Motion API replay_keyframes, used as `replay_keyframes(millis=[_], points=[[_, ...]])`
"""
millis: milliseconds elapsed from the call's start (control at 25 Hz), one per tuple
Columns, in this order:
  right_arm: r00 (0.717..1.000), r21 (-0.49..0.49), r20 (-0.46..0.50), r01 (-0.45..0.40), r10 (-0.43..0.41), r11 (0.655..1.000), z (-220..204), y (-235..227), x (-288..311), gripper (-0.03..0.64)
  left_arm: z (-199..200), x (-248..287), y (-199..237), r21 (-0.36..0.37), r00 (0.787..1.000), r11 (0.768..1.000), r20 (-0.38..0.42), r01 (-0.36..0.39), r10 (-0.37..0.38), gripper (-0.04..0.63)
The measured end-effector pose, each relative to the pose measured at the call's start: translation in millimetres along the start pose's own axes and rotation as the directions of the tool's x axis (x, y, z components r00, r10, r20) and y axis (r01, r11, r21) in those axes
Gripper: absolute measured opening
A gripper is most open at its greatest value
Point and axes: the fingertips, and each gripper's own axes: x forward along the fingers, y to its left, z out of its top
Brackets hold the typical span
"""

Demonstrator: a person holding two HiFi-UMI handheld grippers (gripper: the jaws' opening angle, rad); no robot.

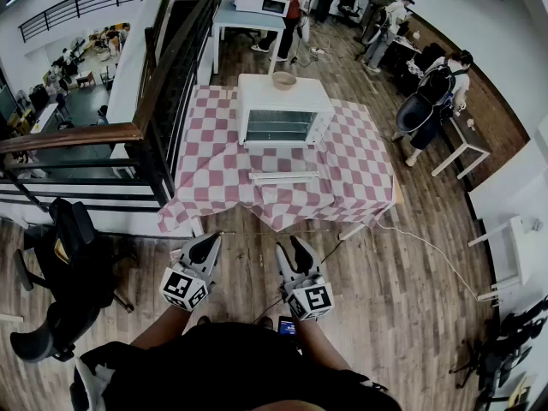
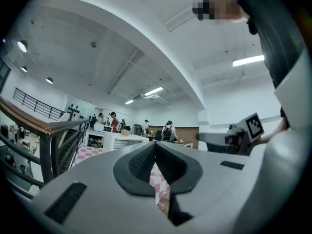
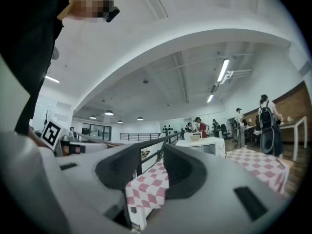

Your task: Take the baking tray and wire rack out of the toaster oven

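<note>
While the fingers of your left gripper point(image 1: 209, 241) sit clenched empty and those of your right gripper point(image 1: 289, 247) released, expect the tray and rack in the toaster oven point(image 1: 282, 114) to be stiff, light, slippery: pinch front edges.

**A:** What fills the foreground?

**B:** The left hand-held gripper point(image 2: 155, 145), grey and seen from behind. Its two dark ribbed pads point(image 2: 141, 162) meet at the tips with nothing between them. A sliver of pink-and-white checked cloth shows through the slit below.

**A:** And beyond it?

**B:** A white toaster oven point(image 2: 118, 141) stands on a table point(image 2: 87, 153) covered in that checked cloth, with a bowl point(image 2: 125, 131) on top. At the left is a dark railing point(image 2: 44, 126) with a wooden handrail. At the right is the right hand-held gripper point(image 2: 201, 136), held level, with its marker cube point(image 2: 254, 126). People point(image 2: 114, 121) stand far off behind the oven, under ceiling strip lights.
</note>
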Motion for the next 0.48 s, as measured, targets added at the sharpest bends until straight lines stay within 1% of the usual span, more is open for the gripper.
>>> replay_keyframes(millis=[80,120,160,240,360,480], points=[[1.0,0.154,0.02,0.008,-0.012,0.988,-9.1,22.1,14.8,0.158,-6.7,-21.2,21.8,-0.027,0.999,0.999,-0.032,0.039,-0.04,-0.008],[1.0,0.214,0.001,0.023,-0.024,0.977,-19.9,29.9,21.0,0.158,-8.8,-30.5,33.6,-0.043,0.998,0.998,-0.039,0.051,-0.053,-0.006],[0.998,0.246,-0.04,0.049,-0.04,0.968,-33.7,36.1,25.6,0.158,-10.0,-38.7,45.5,-0.058,0.997,0.997,-0.04,0.058,-0.06,-0.006],[0.991,0.24,-0.113,0.097,-0.072,0.966,-51.2,51.6,26.2,0.158,-13.7,-53.4,63.7,-0.084,0.996,0.994,-0.044,0.068,-0.072,-0.008],[0.987,0.211,-0.12,0.128,-0.105,0.969,-49.0,73.7,20.2,0.158,-24.9,-66.3,80.9,-0.108,0.993,0.99,-0.071,0.087,-0.094,-0.006],[0.985,0.15,-0.121,0.144,-0.126,0.978,-42.7,85.4,15.3,0.158,-34.9,-70.5,89.5,-0.142,0.992,0.987,-0.096,0.07,-0.084,-0.006]])
